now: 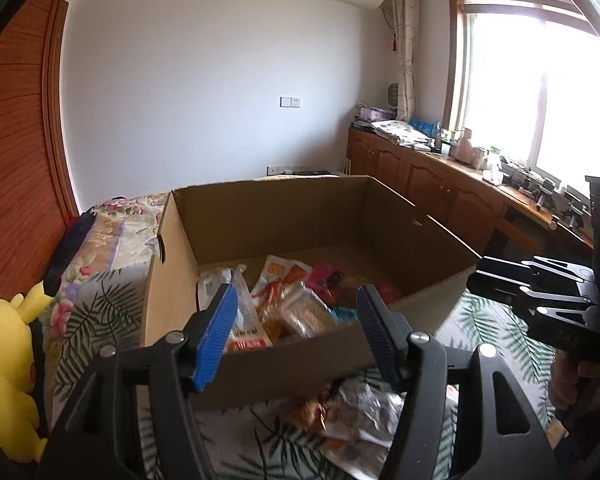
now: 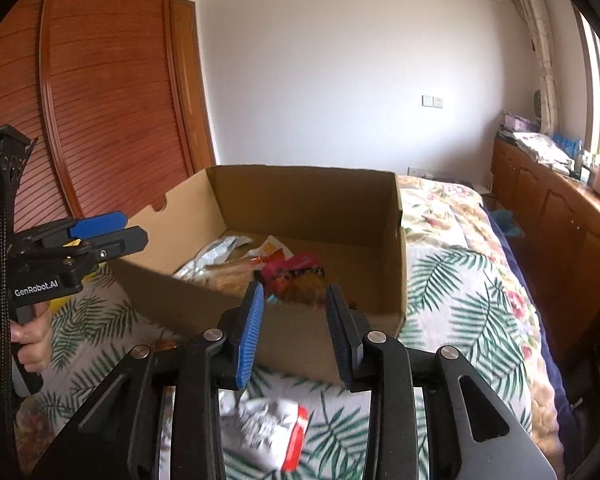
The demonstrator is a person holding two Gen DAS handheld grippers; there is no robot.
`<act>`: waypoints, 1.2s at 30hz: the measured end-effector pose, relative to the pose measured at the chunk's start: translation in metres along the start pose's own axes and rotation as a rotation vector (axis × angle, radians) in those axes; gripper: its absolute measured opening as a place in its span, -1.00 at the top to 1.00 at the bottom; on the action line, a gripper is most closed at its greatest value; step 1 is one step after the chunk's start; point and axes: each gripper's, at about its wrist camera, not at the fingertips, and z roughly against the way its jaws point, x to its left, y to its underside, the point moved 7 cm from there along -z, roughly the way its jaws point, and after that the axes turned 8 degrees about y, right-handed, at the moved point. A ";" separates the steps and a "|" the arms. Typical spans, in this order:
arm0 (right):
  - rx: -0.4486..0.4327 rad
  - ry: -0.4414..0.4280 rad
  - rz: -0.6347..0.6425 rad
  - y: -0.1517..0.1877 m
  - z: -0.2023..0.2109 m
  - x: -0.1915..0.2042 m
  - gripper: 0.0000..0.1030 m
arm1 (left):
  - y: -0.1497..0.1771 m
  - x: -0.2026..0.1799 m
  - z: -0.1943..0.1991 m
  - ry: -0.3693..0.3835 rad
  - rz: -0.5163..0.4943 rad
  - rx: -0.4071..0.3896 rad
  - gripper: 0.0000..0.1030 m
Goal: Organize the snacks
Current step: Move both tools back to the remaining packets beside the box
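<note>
Both our grippers, left (image 1: 296, 336) and right (image 2: 294, 330), stand apart and empty. A white packet (image 2: 268, 428) lies on the bed at lower centre, before the box (image 2: 396, 264). It looks light, crinkly, slippery; we would pinch its flat edge.

The left gripper (image 1: 296, 326) and the right gripper (image 2: 294, 326) both hover with jaws apart, holding nothing.

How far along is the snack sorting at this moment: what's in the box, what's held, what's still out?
Done: several snack packets already lie in the cardboard box. In hand: nothing; the left gripper and right gripper are both open and empty. Left: a crinkled silver packet and a white and red packet lie on the bedspread in front of the box.
</note>
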 end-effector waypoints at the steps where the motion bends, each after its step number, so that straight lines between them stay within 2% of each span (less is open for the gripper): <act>1: 0.002 0.004 -0.003 0.003 0.003 0.000 0.38 | 0.004 -0.002 0.004 0.002 -0.003 0.004 -0.22; 10: 0.049 0.032 -0.022 0.038 0.008 0.001 0.34 | 0.045 -0.014 0.014 0.027 0.015 0.054 -0.22; 16: 0.090 0.057 -0.023 0.065 -0.003 -0.002 0.29 | 0.082 -0.028 -0.002 0.047 0.038 0.125 -0.23; 21: 0.146 0.059 -0.046 0.091 -0.020 -0.006 0.16 | 0.104 -0.045 -0.020 0.070 0.050 0.171 -0.23; 28: 0.173 0.071 -0.055 0.108 -0.026 -0.014 0.09 | 0.117 -0.067 -0.037 0.067 0.023 0.226 -0.23; 31: 0.181 0.065 -0.072 0.110 -0.028 -0.017 0.09 | 0.119 -0.070 -0.045 0.059 0.040 0.248 -0.23; 36: 0.188 0.063 -0.072 0.111 -0.031 -0.017 0.08 | 0.123 -0.069 -0.064 0.014 0.050 0.294 -0.24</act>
